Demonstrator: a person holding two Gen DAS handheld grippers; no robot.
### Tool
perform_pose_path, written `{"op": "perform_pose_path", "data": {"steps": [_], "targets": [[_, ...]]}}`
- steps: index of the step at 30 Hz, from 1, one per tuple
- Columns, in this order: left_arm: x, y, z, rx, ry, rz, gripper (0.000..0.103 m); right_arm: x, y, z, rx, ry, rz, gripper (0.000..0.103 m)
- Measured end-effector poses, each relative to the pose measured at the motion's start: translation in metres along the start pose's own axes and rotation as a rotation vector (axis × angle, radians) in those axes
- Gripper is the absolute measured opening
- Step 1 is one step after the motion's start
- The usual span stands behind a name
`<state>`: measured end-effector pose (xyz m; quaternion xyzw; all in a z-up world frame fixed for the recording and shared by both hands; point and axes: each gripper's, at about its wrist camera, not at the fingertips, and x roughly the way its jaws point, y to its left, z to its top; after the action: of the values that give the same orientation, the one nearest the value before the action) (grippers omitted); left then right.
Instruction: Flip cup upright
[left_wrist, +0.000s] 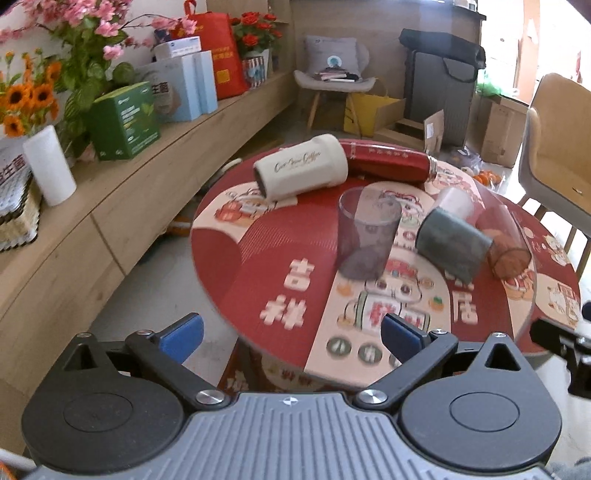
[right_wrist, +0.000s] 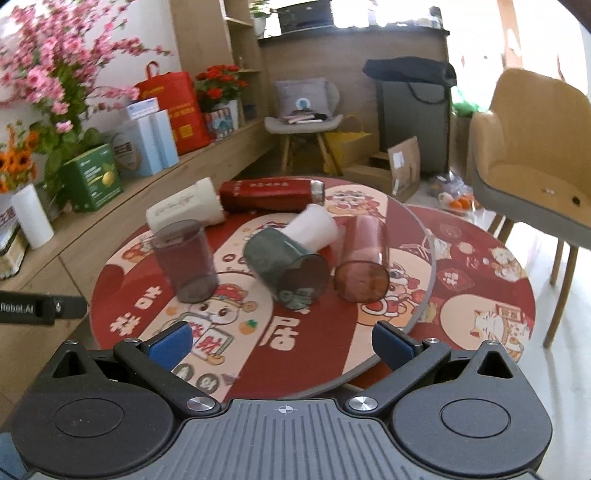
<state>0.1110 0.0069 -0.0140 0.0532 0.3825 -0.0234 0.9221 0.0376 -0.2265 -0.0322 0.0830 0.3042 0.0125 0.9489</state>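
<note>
Several cups are on a round red patterned tray. A smoky clear cup stands upright. A cream cup, a red bottle, a green cup with a white top and a brown clear cup lie on their sides. My left gripper is open and empty at the tray's near edge. My right gripper is open and empty, short of the green cup.
The tray sits on a round red table. A wooden shelf with boxes, flowers and a white roll runs along the left. A tan chair stands at the right. Bags and boxes are on the floor behind.
</note>
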Motion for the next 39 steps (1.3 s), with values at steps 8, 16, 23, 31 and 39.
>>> {"op": "perform_pose_path", "data": {"steps": [8,16,23,31,39], "targets": [[-0.028,0.009,-0.024,0.004,-0.011,-0.01,0.103,-0.025,0.02,-0.006,-0.03,0.025,-0.022,0.103],[-0.041,0.002,-0.041,0.033,-0.009,-0.018,0.103,-0.043,0.027,-0.018,-0.012,0.013,-0.062,0.103],[-0.048,0.002,-0.049,0.043,-0.011,-0.014,0.103,-0.046,0.023,-0.026,0.005,0.022,-0.063,0.103],[-0.048,0.006,-0.05,0.028,-0.014,-0.005,0.103,-0.043,0.022,-0.03,0.003,0.028,-0.063,0.103],[-0.046,0.008,-0.051,0.021,-0.01,-0.005,0.103,-0.04,0.022,-0.033,0.005,0.035,-0.063,0.103]]}}
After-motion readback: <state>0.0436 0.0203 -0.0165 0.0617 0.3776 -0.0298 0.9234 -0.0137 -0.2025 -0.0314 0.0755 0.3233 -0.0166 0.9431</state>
